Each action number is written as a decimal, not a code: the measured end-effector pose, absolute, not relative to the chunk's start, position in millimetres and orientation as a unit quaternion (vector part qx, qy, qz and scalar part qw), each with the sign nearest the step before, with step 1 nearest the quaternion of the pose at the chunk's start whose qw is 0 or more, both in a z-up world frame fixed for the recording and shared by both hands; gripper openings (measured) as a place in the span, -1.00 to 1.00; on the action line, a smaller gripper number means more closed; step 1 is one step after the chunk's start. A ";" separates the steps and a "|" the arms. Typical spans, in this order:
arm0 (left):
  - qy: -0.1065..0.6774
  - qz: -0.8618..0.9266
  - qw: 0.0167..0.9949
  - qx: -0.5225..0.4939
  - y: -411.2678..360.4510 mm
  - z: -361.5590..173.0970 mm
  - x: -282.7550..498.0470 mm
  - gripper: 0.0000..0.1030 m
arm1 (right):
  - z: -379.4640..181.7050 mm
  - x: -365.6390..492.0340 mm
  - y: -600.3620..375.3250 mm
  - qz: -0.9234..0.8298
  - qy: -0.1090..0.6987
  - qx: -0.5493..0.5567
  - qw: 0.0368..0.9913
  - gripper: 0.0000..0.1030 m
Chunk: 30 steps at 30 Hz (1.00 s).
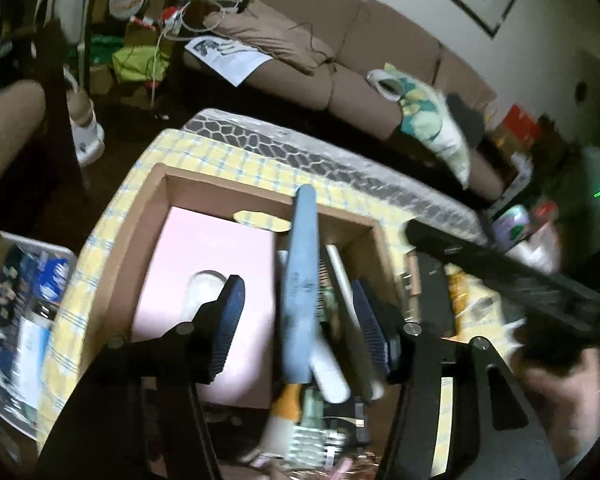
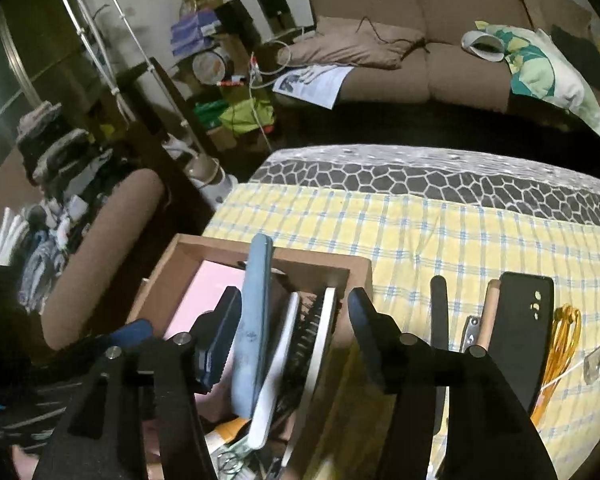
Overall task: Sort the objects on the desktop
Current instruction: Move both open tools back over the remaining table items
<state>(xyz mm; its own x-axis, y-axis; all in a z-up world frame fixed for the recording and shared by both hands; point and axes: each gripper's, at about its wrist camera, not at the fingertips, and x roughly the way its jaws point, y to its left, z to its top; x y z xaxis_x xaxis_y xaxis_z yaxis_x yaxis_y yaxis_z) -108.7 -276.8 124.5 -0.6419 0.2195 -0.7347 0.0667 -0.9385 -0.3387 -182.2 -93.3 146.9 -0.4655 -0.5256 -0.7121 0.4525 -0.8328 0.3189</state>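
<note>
Both claws hang over the cardboard box [image 1: 152, 200] with their jaws apart, holding nothing. The left gripper [image 1: 300, 320] straddles a long blue file [image 1: 300, 280] that stands tilted in the box, leaning on a white brush [image 2: 284, 344] beside the pink box [image 1: 204, 280]; neither pad touches it. The right gripper [image 2: 292, 332] frames the same file, its left pad just beside the file.

With 2 claws crowded over 1 box, either could bump the file and tip it out, or knock the other claw. The left view is blurred, so I can't say how firmly the file sits.

Out on the yellow checked cloth [image 2: 440, 232] a black phone case [image 2: 520, 328], a wooden handle [image 2: 488, 316] and an orange clip [image 2: 564, 332] lie unsorted, near enough for the right claw to sweep them.
</note>
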 end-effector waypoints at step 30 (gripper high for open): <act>-0.015 0.861 0.051 -0.507 -197.7 106.4 -108.5 -0.98 | 157.5 -50.7 4.4 -0.850 -0.143 0.409 0.299 0.39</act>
